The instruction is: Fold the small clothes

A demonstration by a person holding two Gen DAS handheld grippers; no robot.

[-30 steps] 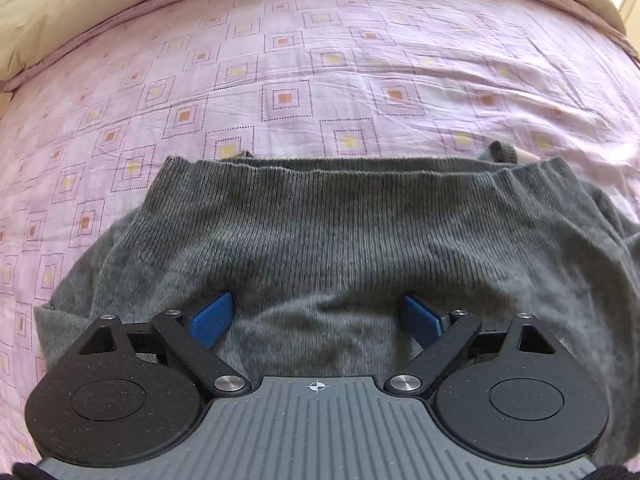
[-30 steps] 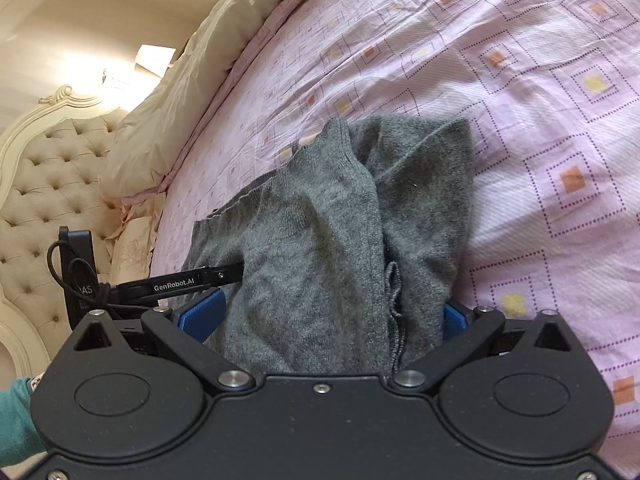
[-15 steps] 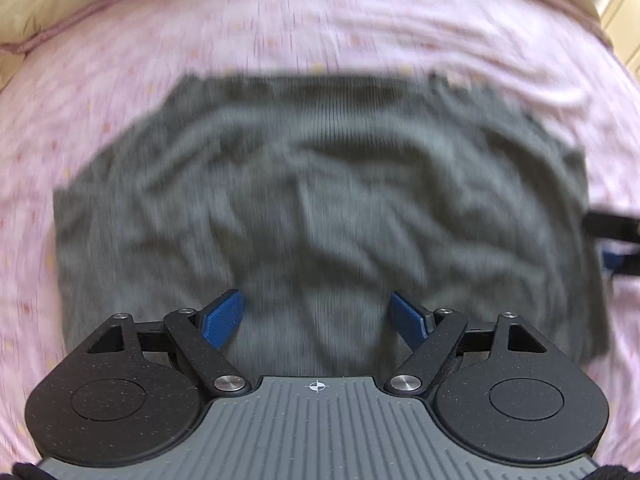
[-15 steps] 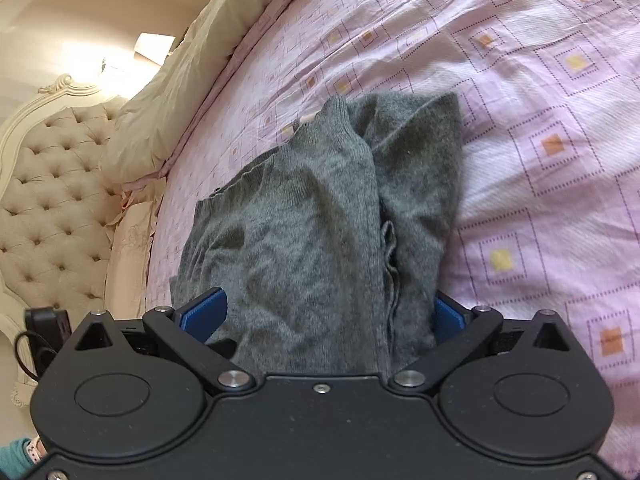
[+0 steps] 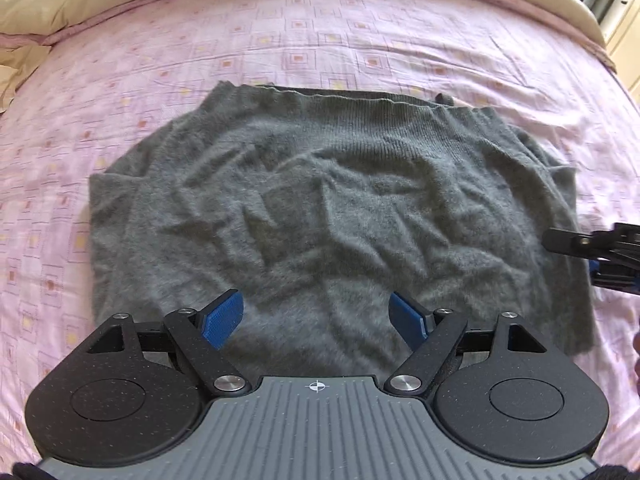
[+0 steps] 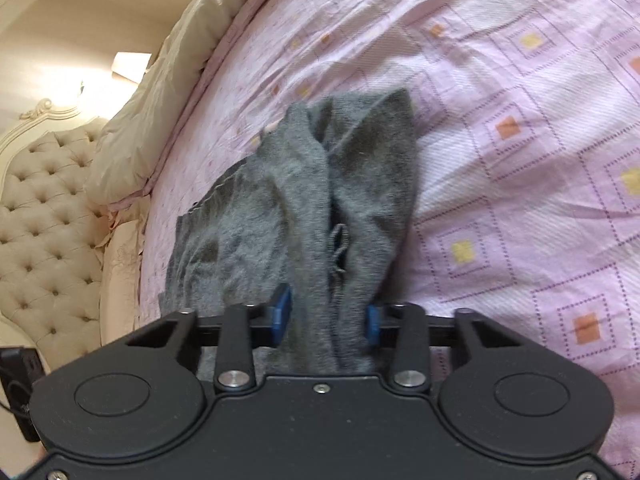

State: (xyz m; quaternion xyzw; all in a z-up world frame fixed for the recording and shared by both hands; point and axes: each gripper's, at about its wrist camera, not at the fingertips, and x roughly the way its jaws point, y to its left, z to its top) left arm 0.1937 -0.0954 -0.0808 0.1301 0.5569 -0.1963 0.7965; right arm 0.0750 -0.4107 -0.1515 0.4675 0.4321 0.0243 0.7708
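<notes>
The grey sweater [image 5: 320, 216] lies spread but rumpled on the bed [image 5: 360, 40], over a pink sheet with a square print. The step in hand looks like an early fold of 1 side. The right hand-held gripper [image 6: 326, 316] is clamped on a bunched edge of the sweater, with cloth gathered thick between its blue pads. The left hand-held gripper [image 5: 316, 316] has its jaws apart above the near part of the sweater and holds nothing.

The next move probably calls for the left one to pin or take an edge while the right carries its edge across the body of the sweater. The creases in the middle would want smoothing first, or the fold will set uneven.

A cream quilt [image 6: 160, 92] and a tufted headboard [image 6: 44, 208] stand off to the side, well apart from the sweater. Nothing lies on the sheet in the way of the fold.
</notes>
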